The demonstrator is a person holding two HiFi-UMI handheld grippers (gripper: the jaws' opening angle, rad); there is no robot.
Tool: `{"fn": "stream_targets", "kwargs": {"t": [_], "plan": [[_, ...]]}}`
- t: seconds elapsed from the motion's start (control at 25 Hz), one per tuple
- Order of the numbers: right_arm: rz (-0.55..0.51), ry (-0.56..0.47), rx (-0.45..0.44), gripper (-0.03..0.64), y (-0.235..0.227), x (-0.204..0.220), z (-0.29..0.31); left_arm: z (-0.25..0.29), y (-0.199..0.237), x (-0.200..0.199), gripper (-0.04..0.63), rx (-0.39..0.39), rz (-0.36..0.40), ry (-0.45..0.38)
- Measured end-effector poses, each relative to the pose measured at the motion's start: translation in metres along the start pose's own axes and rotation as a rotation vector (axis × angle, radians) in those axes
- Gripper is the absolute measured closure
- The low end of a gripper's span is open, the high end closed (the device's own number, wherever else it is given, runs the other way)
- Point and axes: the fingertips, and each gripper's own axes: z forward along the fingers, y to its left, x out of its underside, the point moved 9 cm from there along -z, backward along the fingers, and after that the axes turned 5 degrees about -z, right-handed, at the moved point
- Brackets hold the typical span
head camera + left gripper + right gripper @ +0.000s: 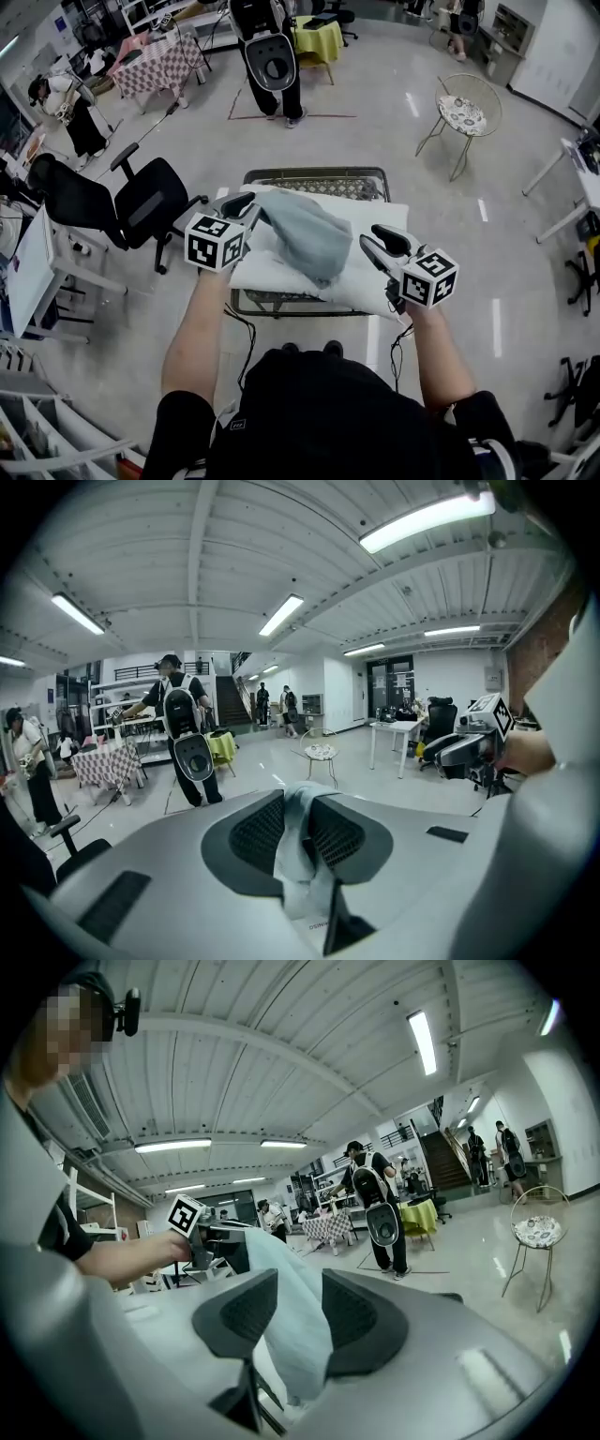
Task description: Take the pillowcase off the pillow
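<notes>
A grey-blue pillowcase point(305, 234) hangs raised between my two grippers above a white pillow point(380, 217) that lies on a metal cart. My left gripper point(251, 202) is shut on the cloth's left end; in the left gripper view the pillowcase point(298, 855) is pinched between the dark pads point(258, 832). My right gripper point(366, 242) is shut on the other end, and in the right gripper view the pillowcase point(298, 1330) fills the gap between its pads point(361, 1321) and stretches away toward the left gripper point(211, 1237). The right gripper point(473, 747) also shows in the left gripper view.
The cart's metal frame point(319, 173) sticks out behind the pillow. A black office chair point(141, 202) stands to the left, a round wire chair point(464, 112) at the back right. A person with a backpack point(272, 56) stands beyond the cart, near a checkered table point(155, 61).
</notes>
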Motion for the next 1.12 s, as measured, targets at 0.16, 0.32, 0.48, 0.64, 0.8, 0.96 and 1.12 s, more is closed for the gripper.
{"fn": "stream_targets", "kwargs": {"t": [0.16,0.32,0.48,0.64,0.8,0.96,1.12], "plan": [[0.014,0.015,0.010,0.457,0.014,0.006,0.010,-0.013,0.031,0.018,0.523,-0.058,-0.017,0.011],[0.046,0.041,0.040,0.457,0.034,0.017,0.024,-0.018,0.063,0.062,0.528,-0.032,-0.046,0.132],[0.087,0.067,0.072,0.458,0.059,0.029,0.042,-0.010,0.073,0.125,0.403,0.092,-0.033,0.339],[0.111,0.095,0.081,0.459,0.085,0.039,0.057,-0.023,0.092,0.162,0.356,0.139,-0.090,0.350],[0.091,0.098,0.095,0.462,0.103,0.037,0.069,-0.042,0.100,0.155,0.357,0.119,-0.095,0.215],[0.043,0.053,0.131,0.489,0.107,0.021,0.072,-0.055,0.088,0.129,0.359,0.129,-0.104,0.069],[-0.019,-0.025,0.152,0.548,0.108,-0.004,0.059,-0.070,0.068,0.101,0.394,0.126,-0.102,-0.042]]}}
